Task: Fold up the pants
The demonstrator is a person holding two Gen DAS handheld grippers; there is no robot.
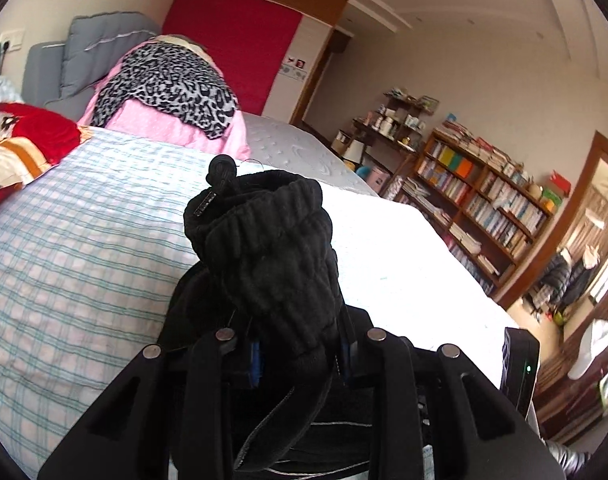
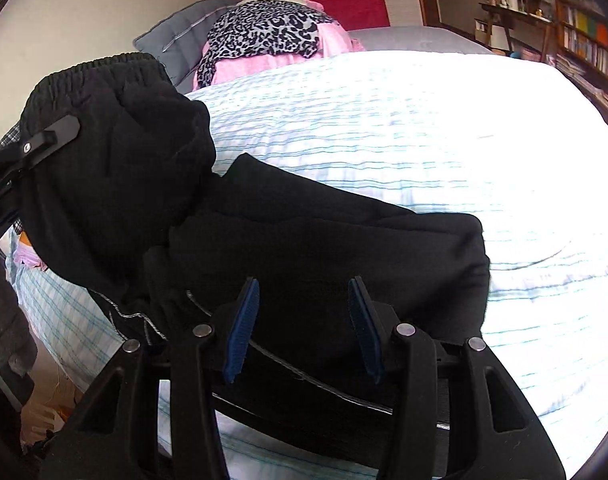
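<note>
A bed (image 2: 384, 140) with a pale blue checked sheet fills the lower half of both views, in a lived-in bedroom. Nearest the lens in the left wrist view, the left gripper (image 1: 300, 354) is clamped on a thick bunch of the black pants (image 1: 264, 248); the ribbed cloth stands up in a lump from between its blue pads, with a knotted drawstring at the top. That end looks lifted clear of the sheet, probably to carry it over for a fold.

In the right wrist view, the right gripper (image 2: 302, 328) has its blue pads (image 2: 242, 328) standing partly apart, with black cloth lying between and under them; whether they pinch it I cannot tell. The rest of the pants drapes across the lower middle, and the other gripper holds the waistband up at the left of the frame.

Further back lie a pink blanket (image 1: 176, 128) with a leopard-print cloth (image 1: 168, 84) on it, a grey cushion (image 1: 92, 48), a red panel (image 1: 236, 40), and a crowded bookshelf (image 1: 484, 200) at the right.
</note>
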